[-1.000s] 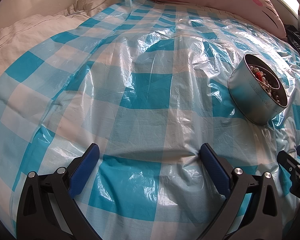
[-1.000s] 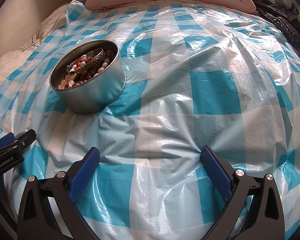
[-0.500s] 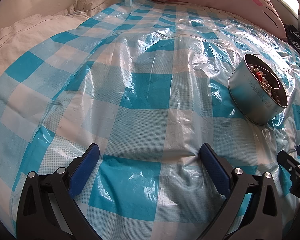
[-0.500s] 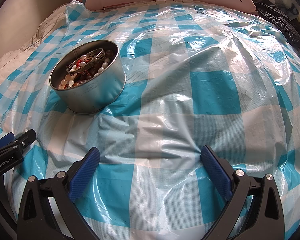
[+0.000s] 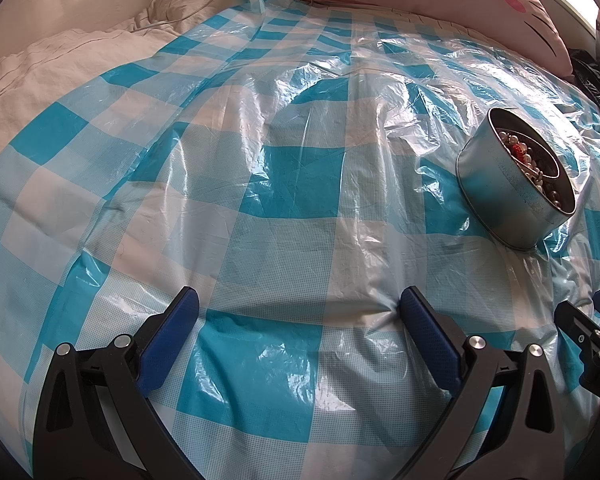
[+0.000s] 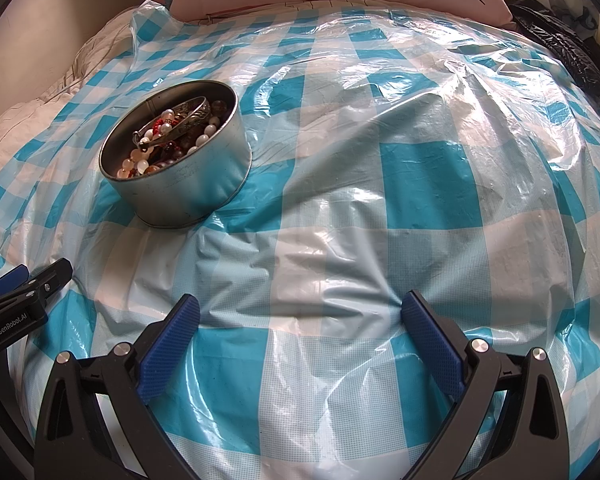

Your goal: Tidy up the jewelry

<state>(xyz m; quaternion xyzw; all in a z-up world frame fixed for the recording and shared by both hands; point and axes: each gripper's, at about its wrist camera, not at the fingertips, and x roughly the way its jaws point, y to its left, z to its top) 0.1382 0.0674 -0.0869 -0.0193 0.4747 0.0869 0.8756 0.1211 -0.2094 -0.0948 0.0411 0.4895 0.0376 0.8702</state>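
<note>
Metal tin (image 6: 180, 168) of beads sits mid-sheet between both tongs: ahead-left of the right tongs (image 6: 300, 316), ahead-right of the left tongs (image 5: 300, 316); both gape empty.

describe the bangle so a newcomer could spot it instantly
Start at the blue-and-white checked plastic sheet spread over the bed; the only container on it is a round metal tin, ahead and left of the right hand-held gripper. Inside, on top of the loose beads, lies the bangle. It is a single dull silver band, unlike the round white, red and brown beads under it.
</note>
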